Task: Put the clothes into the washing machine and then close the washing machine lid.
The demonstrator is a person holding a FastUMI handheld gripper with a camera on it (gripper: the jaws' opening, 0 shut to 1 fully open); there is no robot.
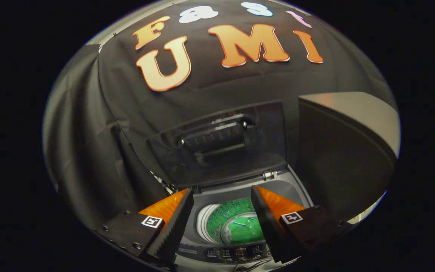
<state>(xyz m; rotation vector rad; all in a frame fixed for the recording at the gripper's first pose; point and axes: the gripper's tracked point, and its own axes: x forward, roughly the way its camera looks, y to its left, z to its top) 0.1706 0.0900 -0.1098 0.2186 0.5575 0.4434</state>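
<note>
So the green garment (246, 228) is already down in the washing machine's drum (212, 223), the gripper (221, 219) hangs above with jaws spread wide and empty, and the lid (221, 147) stands propped up at the far side, probably next to get shut.

Gripper view, close above washing machine (240, 196)

We see a staged booth set up as a laundry corner, black cloth wall (89, 124) draped behind, top-loading washing machine (202, 204) with lid (221, 143) raised, green clothes (242, 228) in the drum, grey cabinet (349, 113) beside it, gripper (221, 223) fingers spread apart above the drum
</note>
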